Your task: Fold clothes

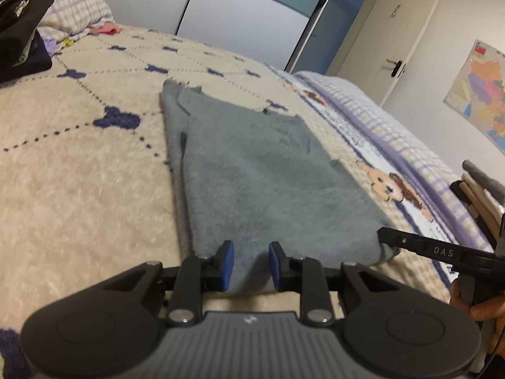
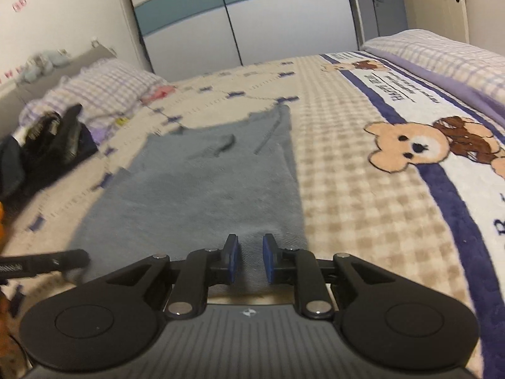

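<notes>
- Two tongs sit at the near hem of a grey garment (image 1: 262, 170): the left tongs (image 1: 247, 265) and the right tongs (image 2: 249, 257), both parted, cloth between the pads but not pinched.
- The garment lies flat on the bed (image 1: 79, 164), its side edges already turned inward into a narrow strip.
- Judged from this, the lengthwise folds are in; a fold from hem toward the far end looks left.
- Farther off, a dark pile (image 1: 22, 41) rests by the pillow (image 1: 72, 3).
</notes>
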`<state>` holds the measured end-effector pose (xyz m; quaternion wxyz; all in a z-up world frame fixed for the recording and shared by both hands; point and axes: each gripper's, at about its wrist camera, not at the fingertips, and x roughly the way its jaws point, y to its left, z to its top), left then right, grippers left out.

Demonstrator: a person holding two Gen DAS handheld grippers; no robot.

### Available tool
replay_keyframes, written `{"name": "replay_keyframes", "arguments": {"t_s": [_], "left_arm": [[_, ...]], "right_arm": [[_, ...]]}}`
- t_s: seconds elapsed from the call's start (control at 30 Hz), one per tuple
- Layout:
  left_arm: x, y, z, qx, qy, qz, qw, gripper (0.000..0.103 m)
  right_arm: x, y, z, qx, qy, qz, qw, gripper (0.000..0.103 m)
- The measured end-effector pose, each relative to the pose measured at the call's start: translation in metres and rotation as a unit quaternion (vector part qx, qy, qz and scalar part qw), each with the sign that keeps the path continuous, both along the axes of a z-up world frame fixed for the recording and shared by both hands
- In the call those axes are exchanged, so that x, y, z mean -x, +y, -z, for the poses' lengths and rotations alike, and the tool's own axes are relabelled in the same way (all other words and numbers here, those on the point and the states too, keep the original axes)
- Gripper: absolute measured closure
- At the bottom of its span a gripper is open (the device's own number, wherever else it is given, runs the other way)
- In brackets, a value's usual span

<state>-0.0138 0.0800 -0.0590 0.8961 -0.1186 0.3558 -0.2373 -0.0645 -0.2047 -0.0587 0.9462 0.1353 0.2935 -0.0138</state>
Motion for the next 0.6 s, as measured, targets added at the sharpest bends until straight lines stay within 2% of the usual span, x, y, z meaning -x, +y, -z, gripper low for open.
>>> {"name": "replay_keyframes", "arguments": {"t_s": [0.23,0.33,0.37,0.43,0.5,0.53,0.57,0.6], "left_arm": [[-0.003,0.011,0.002,0.023,0.019,-0.014,0.9995,0.078],[-0.002,0.018,-0.003,0.037,0.017,-0.029,0.9988,0.077],[-0.002,0.022,-0.005,0.045,0.018,-0.035,0.9982,0.073],[-0.003,0.03,-0.008,0.062,0.027,-0.045,0.9967,0.069],[-0.007,0.039,-0.007,0.083,0.051,-0.052,0.9939,0.068],[-0.009,0.043,-0.006,0.095,0.064,-0.056,0.9918,0.068],[-0.011,0.048,-0.004,0.108,0.077,-0.064,0.9891,0.066],[-0.013,0.053,-0.002,0.12,0.09,-0.073,0.986,0.058]], "right_arm": [[0.0,-0.007,0.009,0.005,0.015,0.008,1.0,0.086],[0.003,-0.011,0.005,-0.012,0.014,0.017,1.0,0.086],[0.006,-0.014,0.002,-0.023,0.013,0.022,0.999,0.086],[0.01,-0.02,-0.003,-0.043,0.013,0.029,0.999,0.082],[0.012,-0.026,-0.006,-0.058,0.02,0.033,0.998,0.07],[0.012,-0.03,-0.007,-0.064,0.025,0.034,0.997,0.068],[0.012,-0.033,-0.007,-0.072,0.03,0.036,0.996,0.066],[0.013,-0.036,-0.008,-0.08,0.033,0.04,0.995,0.066]]}}
